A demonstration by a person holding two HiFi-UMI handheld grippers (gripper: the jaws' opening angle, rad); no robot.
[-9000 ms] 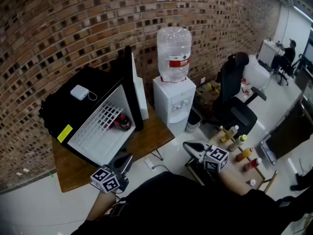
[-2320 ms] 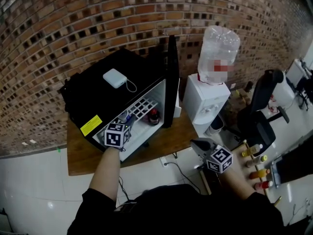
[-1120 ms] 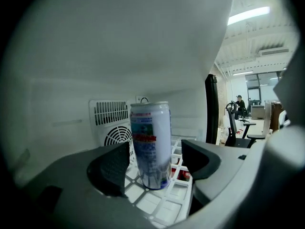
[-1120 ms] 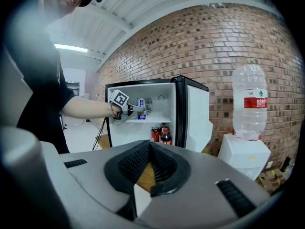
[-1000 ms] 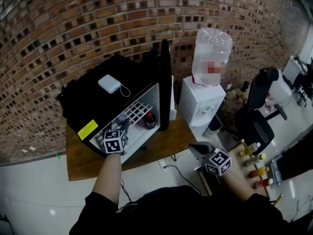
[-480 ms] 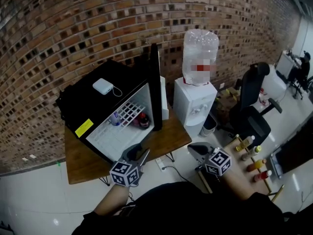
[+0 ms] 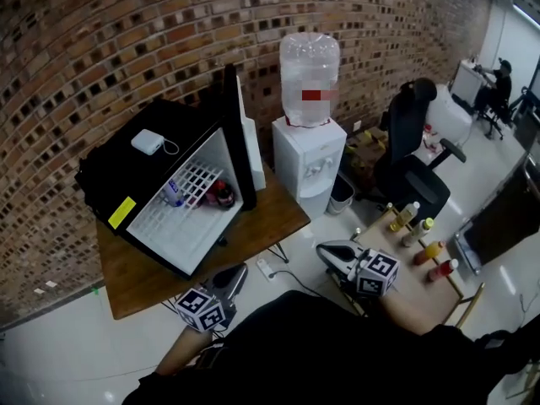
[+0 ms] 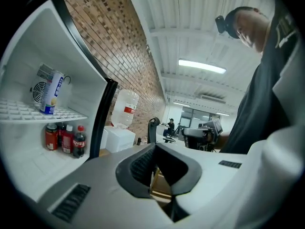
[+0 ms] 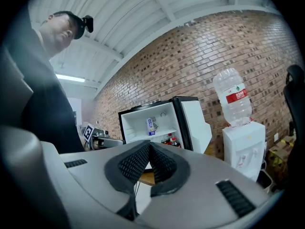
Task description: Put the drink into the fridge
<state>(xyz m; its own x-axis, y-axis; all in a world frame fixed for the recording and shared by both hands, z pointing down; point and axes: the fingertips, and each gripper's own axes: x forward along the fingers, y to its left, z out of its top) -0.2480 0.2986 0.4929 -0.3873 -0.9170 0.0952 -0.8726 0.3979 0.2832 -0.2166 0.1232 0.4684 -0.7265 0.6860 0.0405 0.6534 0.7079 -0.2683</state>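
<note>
White-and-blue drink stands upright on the wire shelf of the open fridge, above cola bottles on its floor. The fridge sits on the wooden counter. Well clear of it, the left gripper and right gripper have their fingers clenched on nothing.

A wooden table carries the black fridge, whose door stands open. Inside, the wire shelf holds one upright can, and three drinks stand together on the fridge floor beneath it
</note>
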